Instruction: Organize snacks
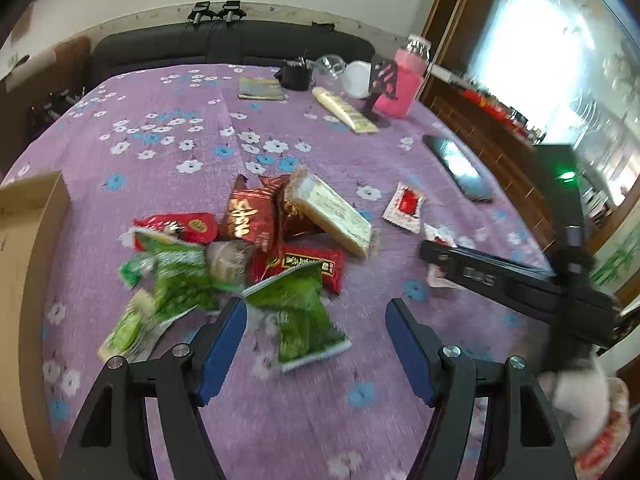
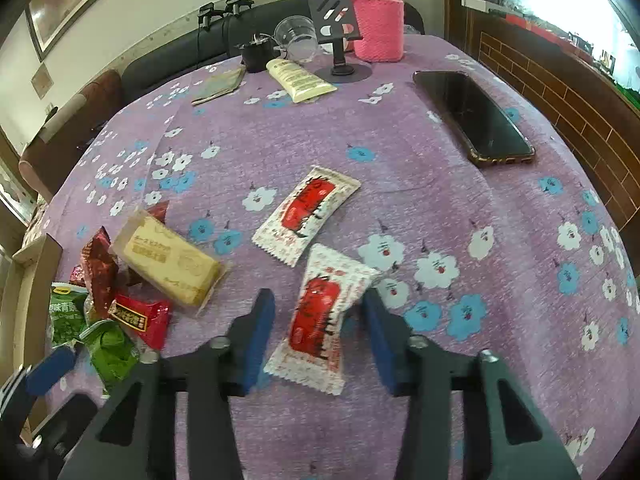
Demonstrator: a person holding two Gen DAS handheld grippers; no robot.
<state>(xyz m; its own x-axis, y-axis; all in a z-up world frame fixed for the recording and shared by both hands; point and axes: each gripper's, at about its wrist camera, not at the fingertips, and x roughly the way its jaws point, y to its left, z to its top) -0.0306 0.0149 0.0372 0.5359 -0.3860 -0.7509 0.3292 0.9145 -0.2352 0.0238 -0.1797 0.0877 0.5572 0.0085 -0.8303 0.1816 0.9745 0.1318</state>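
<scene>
A heap of snacks lies on the purple flowered cloth (image 1: 320,140): green packets (image 1: 180,280), red packets (image 1: 248,216) and a pale biscuit pack (image 1: 336,216). My left gripper (image 1: 316,344) stands open just above the nearest green packet (image 1: 300,312), touching nothing. Two white-and-red sachets lie apart on the right; one (image 2: 308,216) is farther off. The nearer sachet (image 2: 320,320) lies between the fingers of my right gripper (image 2: 318,332). The right pad is at its edge, and a gap shows at the left pad. The biscuit pack (image 2: 168,264) sits to the left.
A cardboard box (image 1: 28,248) stands at the left table edge. At the far side are a phone (image 2: 476,116), a cream tube (image 2: 300,80), a pink-sleeved bottle (image 2: 378,24), a phone stand (image 2: 340,28) and a clear cup (image 2: 296,36). A dark sofa runs behind the table.
</scene>
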